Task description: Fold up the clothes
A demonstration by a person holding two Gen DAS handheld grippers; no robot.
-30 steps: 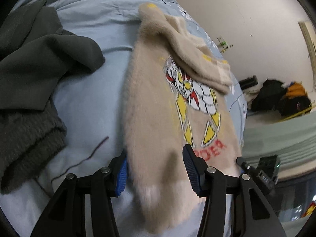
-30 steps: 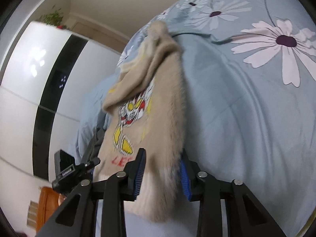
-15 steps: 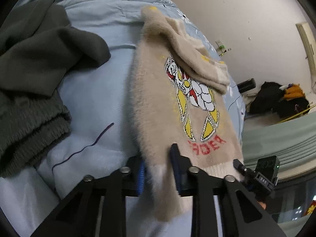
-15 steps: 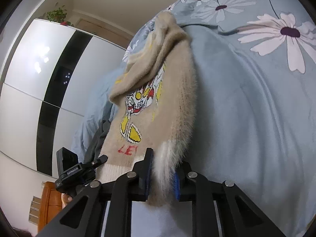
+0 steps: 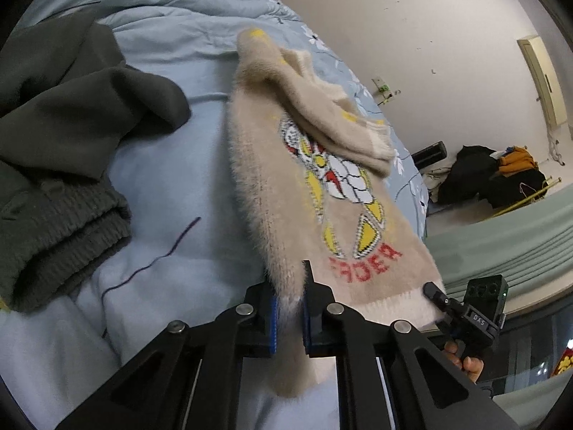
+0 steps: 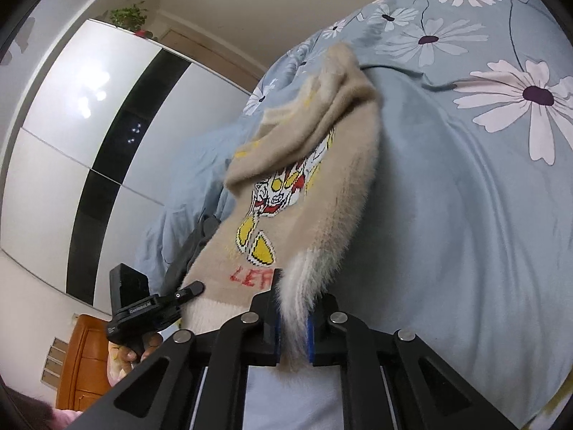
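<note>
Sweater (image 5: 286, 193) lay on bed (image 5: 186, 193), long axis running straight away from both tools | left gripper (image 5: 288, 308) pinched near hem corner | right gripper (image 6: 293, 326) pinched other corner | neither nearer.

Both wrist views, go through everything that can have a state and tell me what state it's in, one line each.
Beige sweater: sleeves folded in over the printed front, hem end lifted off the bed.
Left gripper: shut on the sweater's hem corner.
Right gripper: shut on the other hem corner.
Dark green garment: crumpled, unfolded, beside the sweater.
Bedcover: wrinkled under the clothes.
Wardrobe: doors closed.
</note>
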